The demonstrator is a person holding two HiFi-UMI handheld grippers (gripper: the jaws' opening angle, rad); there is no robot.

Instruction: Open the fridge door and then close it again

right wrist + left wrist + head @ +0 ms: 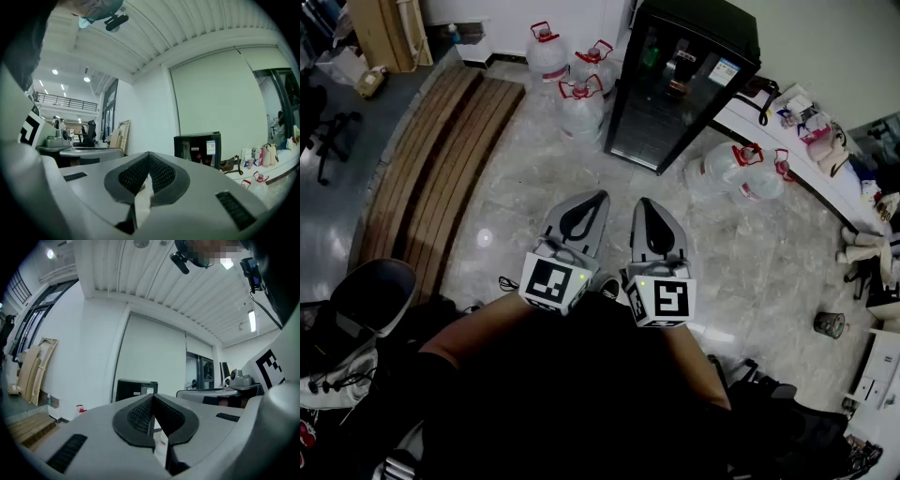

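Well back from the closed fridge [680, 80], left hand-held gripper [596, 197] and right hand-held gripper [645, 202] hover, jaws pressed together, empty.

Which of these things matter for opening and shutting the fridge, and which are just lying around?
For the job:
- fridge, door closed
- left tool and right tool, both shut and empty

Just lying about:
- water jugs
- wooden planks
- small pot on the floor
- clutter on the counter
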